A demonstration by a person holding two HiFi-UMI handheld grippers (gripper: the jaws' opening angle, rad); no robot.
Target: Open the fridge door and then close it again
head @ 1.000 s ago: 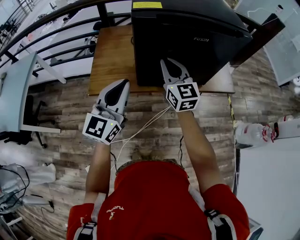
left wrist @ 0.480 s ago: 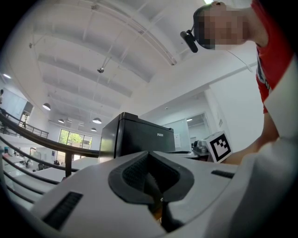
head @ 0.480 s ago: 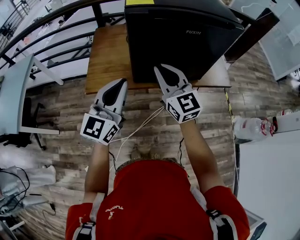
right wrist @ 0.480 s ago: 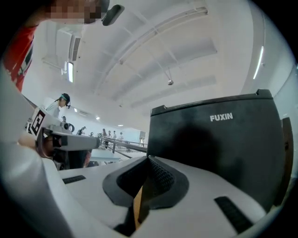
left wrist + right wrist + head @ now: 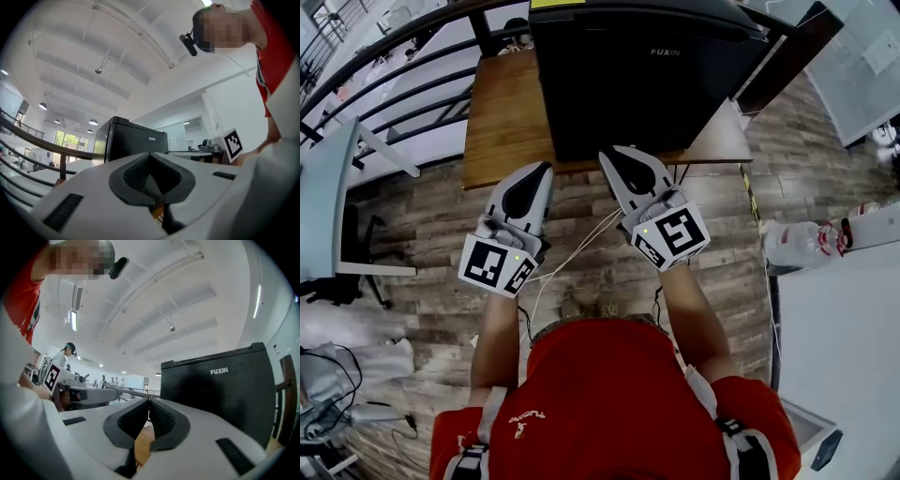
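1. My left gripper (image 5: 546, 167) has its jaws clenched together, empty.
2. My right gripper (image 5: 607, 153) is clenched on nothing too.
3. The black fridge (image 5: 628, 84), door closed, stands just ahead of both jaw tips on a wooden table (image 5: 502, 122).

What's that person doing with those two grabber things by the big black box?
A person in a red shirt holds a gripper in each hand, facing a black FUXIN mini fridge that sits on a wooden table. The left gripper and the right gripper are both shut and empty. Neither one touches the fridge, and its door looks closed.
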